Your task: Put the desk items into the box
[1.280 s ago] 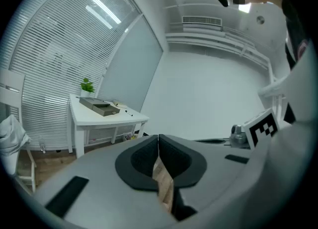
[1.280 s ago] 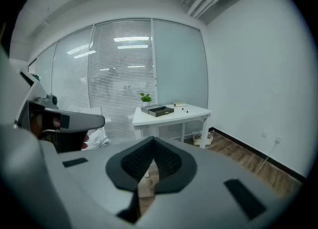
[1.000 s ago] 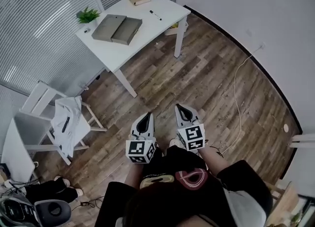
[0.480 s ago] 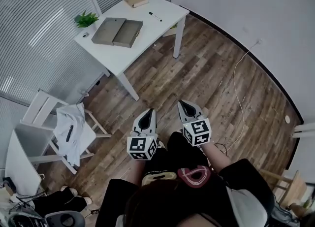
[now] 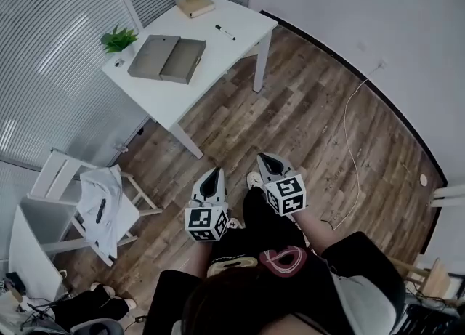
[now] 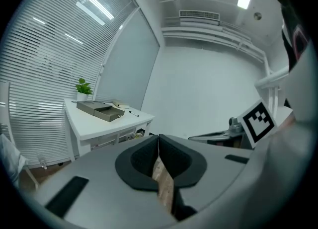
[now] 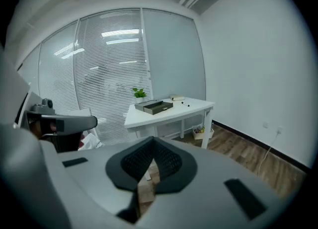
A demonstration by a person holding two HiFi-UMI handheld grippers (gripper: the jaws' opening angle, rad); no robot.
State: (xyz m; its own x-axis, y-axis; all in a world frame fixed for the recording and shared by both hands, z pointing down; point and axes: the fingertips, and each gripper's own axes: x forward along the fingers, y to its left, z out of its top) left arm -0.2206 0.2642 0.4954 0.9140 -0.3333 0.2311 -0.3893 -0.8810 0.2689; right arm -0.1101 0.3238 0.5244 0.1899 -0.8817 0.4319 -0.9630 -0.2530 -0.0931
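A white desk (image 5: 218,50) stands far ahead by the blinds. On it lie an open grey box (image 5: 166,58) with its lid beside it, a tan book (image 5: 195,4), a black pen (image 5: 225,32), a small green plant (image 5: 118,38) and a small object (image 5: 119,63). My left gripper (image 5: 213,176) and right gripper (image 5: 263,159) hang over the wooden floor near my body, well short of the desk. Both are shut with nothing between the jaws. The box (image 7: 155,106) and pen (image 7: 185,104) also show in the right gripper view, and the box (image 6: 100,109) in the left gripper view.
A white chair (image 5: 94,199) draped with a white cloth stands at left. A white cable (image 5: 350,144) trails over the floor at right from a wall socket. A basket (image 7: 202,132) sits under the desk. Blinds (image 5: 51,50) cover the window behind the desk.
The view has shifted as the person steps: the desk sits slightly higher and further left in the head view. Both grippers stay shut and held close together.
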